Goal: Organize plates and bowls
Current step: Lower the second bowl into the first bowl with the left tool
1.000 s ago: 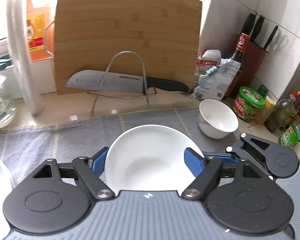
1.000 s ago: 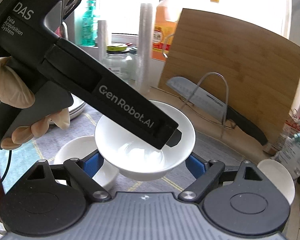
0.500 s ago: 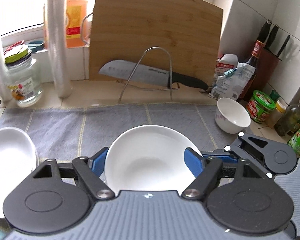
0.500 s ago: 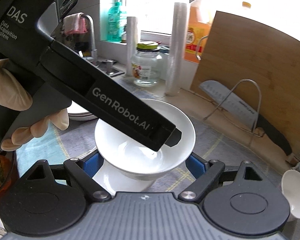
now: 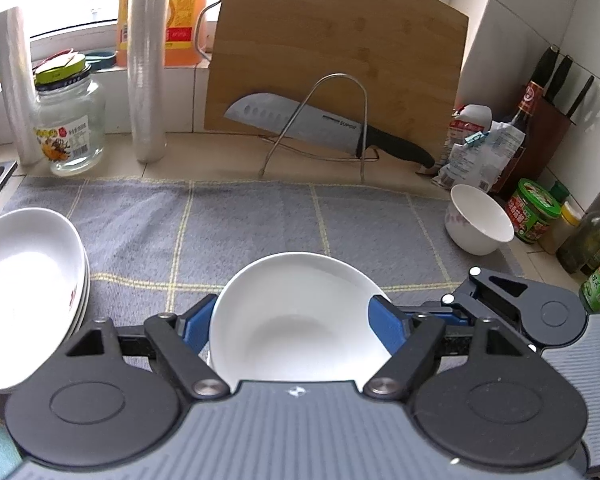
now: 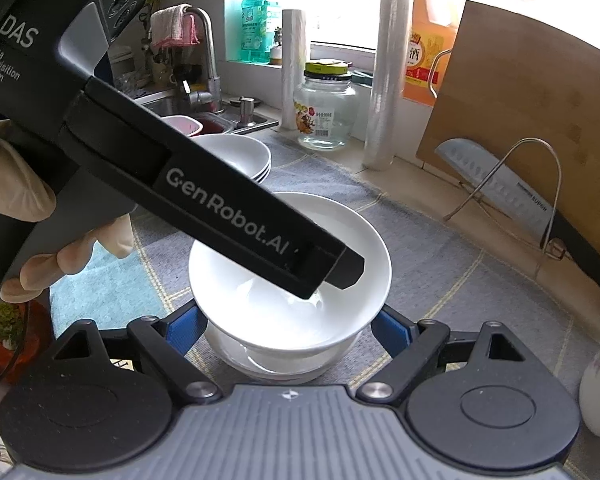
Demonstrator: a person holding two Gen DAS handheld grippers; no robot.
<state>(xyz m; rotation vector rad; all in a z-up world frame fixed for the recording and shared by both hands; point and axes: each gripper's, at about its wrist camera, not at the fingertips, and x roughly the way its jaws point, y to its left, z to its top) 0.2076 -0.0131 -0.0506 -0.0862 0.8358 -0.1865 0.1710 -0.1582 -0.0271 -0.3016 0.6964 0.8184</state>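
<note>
Left gripper (image 5: 298, 320): we log it clamped on a white bowl (image 5: 296, 316) held above a second bowl (image 6: 276, 360) on the grey mat (image 5: 260, 220), stacked bowls (image 5: 24, 280) at 9 o'clock, right gripper (image 6: 288, 328) parted, empty; risk, in our view, an off-centre release chipping rims.
</note>
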